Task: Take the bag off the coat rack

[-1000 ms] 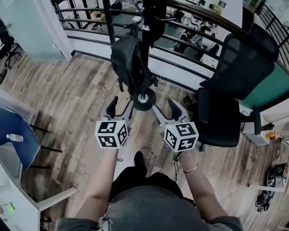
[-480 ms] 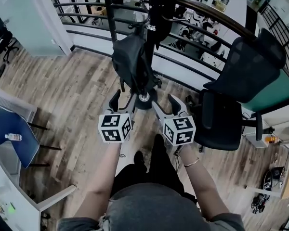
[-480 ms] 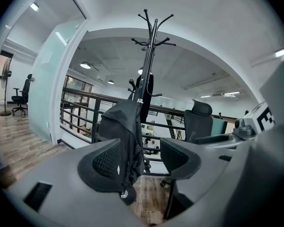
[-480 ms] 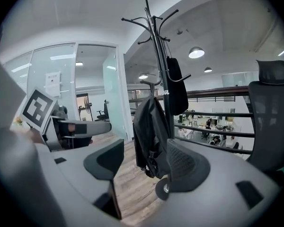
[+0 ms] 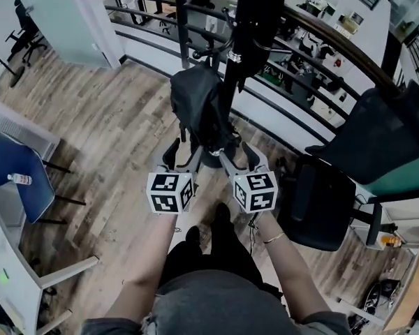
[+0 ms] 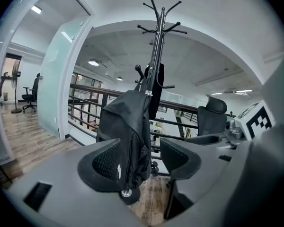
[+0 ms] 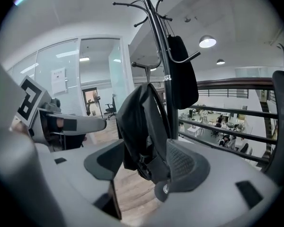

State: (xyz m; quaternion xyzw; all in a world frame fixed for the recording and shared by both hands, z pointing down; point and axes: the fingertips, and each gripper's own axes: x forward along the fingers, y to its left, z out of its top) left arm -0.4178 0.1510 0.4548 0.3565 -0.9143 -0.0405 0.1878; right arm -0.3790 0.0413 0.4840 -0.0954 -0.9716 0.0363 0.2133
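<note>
Hanging on the coat rack [image 5: 230,82], the black bag [image 5: 195,107] sits just ahead of the left gripper [image 5: 181,155] and right gripper [image 5: 239,158], both hovering with jaws spread wide, gripping nothing.

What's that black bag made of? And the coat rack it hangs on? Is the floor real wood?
The bag looks like soft black cloth, maybe nylon: it sags and creases, and its surface is dull. The coat rack looks like black-painted metal: its pole and hooks are thin, stiff and slightly shiny. The floor shows grey-brown planks with wood grain. It could be real wood or a printed laminate; the look doesn't settle that.
</note>
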